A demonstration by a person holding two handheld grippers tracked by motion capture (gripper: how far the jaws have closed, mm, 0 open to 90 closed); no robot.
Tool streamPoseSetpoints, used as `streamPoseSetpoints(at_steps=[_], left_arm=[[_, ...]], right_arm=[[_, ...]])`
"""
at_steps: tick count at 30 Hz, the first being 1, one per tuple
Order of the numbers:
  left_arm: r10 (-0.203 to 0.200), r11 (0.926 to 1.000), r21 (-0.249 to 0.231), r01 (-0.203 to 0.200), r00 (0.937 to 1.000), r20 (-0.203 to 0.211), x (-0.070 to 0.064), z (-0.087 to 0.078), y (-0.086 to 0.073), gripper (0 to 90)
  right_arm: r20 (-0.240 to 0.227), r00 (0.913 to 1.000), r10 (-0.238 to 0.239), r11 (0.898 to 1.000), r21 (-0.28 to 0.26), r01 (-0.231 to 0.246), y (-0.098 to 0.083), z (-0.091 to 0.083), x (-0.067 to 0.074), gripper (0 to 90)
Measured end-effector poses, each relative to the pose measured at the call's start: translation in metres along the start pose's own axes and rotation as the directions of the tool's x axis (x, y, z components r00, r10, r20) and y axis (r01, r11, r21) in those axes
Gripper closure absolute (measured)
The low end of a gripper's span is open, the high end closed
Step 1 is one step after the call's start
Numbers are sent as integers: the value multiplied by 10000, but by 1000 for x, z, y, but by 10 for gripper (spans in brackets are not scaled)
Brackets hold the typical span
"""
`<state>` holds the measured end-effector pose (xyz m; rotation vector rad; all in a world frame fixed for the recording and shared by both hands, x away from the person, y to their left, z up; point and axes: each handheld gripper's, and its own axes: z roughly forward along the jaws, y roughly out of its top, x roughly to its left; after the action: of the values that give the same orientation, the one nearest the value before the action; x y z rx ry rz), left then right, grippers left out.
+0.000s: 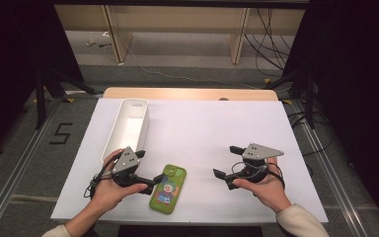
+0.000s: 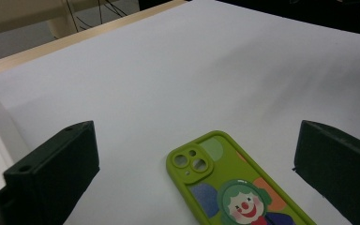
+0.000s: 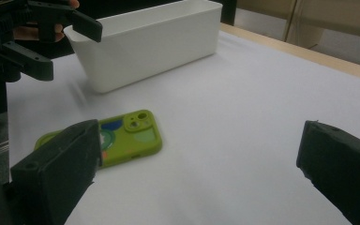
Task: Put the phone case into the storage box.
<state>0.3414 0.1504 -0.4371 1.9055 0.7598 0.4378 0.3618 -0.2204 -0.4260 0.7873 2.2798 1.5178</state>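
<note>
Black grippers, grey plates, cream sleeves

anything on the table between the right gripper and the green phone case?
Nothing: in the high view, only bare white table surface separates the open right gripper from the green clown-print phone case; the right gripper view agrees.

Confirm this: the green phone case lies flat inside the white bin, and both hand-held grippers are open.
Wrong on one point: the green phone case lies flat on the table, beside the white bin, as the high view shows. Both the left hand-held gripper and right hand-held gripper are open.
</note>
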Motion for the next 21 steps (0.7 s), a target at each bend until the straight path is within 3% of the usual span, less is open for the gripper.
streamPoseSetpoints(at_steps=[5,21], left_arm=[[17,9998,205,-22,9997,248,-5,7,1,0],[-3,9950,1001,-44,9989,468,-15,33,4,0]], right_arm=[[213,9998,35,10000,-55,-34,-5,-10,-3,15],[777,9967,220,9986,-499,-182,-11,-32,-6,14]])
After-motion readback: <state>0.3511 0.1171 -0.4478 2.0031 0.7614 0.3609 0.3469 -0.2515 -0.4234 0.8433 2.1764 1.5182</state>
